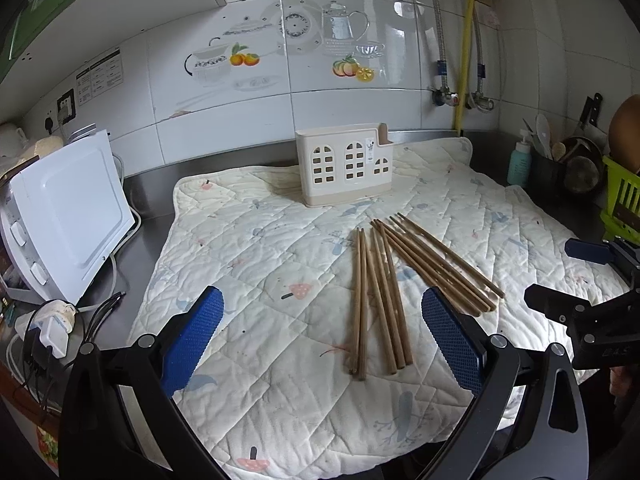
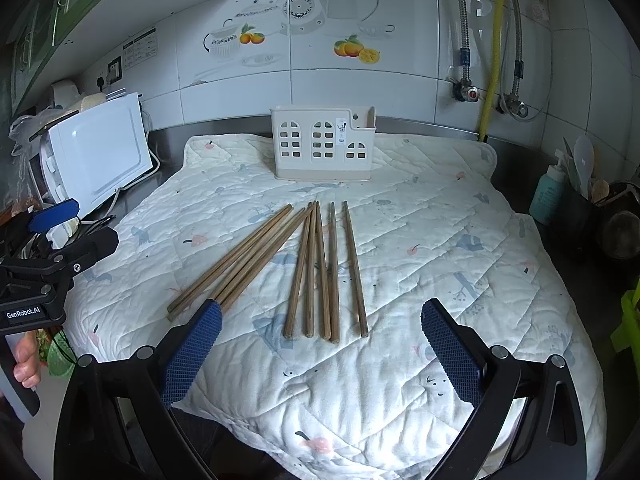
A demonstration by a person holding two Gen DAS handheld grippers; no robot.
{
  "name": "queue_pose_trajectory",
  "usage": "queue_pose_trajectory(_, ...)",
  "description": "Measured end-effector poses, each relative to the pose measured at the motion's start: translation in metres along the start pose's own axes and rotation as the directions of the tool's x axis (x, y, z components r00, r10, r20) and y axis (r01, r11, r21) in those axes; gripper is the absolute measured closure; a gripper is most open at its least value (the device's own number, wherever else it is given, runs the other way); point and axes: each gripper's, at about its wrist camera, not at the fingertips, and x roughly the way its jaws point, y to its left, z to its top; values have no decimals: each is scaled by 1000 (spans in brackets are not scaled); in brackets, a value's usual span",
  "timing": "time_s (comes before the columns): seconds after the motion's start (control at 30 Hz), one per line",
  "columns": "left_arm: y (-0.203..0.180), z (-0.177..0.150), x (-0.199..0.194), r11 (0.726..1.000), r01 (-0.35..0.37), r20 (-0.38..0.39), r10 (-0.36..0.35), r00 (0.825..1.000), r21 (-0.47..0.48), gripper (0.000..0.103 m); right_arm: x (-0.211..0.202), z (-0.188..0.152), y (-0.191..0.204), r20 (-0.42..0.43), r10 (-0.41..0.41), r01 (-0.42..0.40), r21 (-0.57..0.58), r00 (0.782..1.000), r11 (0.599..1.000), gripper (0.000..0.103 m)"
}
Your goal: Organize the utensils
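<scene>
I judge nothing is sorted yet: all the wooden chopsticks lie loose on the quilted mat, the cream utensil holder stands at twelve o'clock, and my left gripper and right gripper both gape wide, empty.

Bare quilted mat lies between the chopsticks and the holder; a microwave and, seemingly, a utensil pot crowd the table's sides.
</scene>
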Motion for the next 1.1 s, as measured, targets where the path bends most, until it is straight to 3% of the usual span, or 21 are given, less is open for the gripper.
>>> queue_pose_trajectory(0.93,3,16,7,1000,18,8,-18,1000,-25,5,9,12,2,2,19,-19,-8,1000,1000,8)
queue_pose_trajectory(1.1,5,18,8,998,42,6,-42,999,-42,5,12,14,2,-7,36,-36,-19,999,999,17)
